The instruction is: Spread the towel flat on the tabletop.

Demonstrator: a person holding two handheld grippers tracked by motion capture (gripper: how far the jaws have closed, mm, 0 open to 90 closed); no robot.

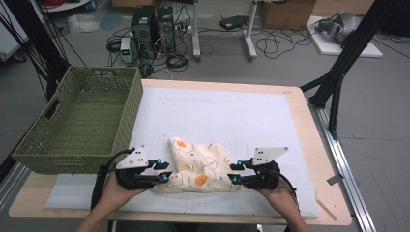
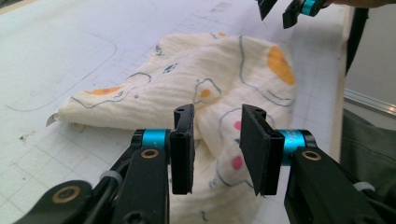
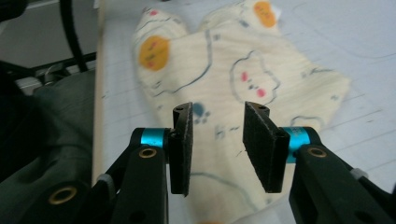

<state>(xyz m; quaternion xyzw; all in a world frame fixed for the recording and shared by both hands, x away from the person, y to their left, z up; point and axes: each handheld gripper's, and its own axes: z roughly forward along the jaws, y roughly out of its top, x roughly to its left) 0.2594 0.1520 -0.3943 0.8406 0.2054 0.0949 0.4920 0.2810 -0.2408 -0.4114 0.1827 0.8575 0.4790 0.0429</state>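
Observation:
A cream cloth (image 1: 200, 169) printed with fried eggs and small bears lies crumpled and folded on the white mat near the table's front edge. My left gripper (image 1: 167, 171) sits at its left edge and my right gripper (image 1: 234, 173) at its right edge, pointing at each other. In the left gripper view the left gripper (image 2: 217, 149) has its jaws apart, with the cloth (image 2: 187, 84) lying just beyond and below them, not pinched. The right gripper (image 3: 224, 144) likewise stands open over the cloth (image 3: 224, 70). The right gripper's tips (image 2: 287, 9) appear at the far side in the left gripper view.
A green woven basket (image 1: 128, 121) stands at the left of the table, partly over its edge. A white gridded mat (image 1: 217, 111) covers most of the wooden tabletop (image 1: 300, 111). Computers, cables and black stands are on the floor beyond.

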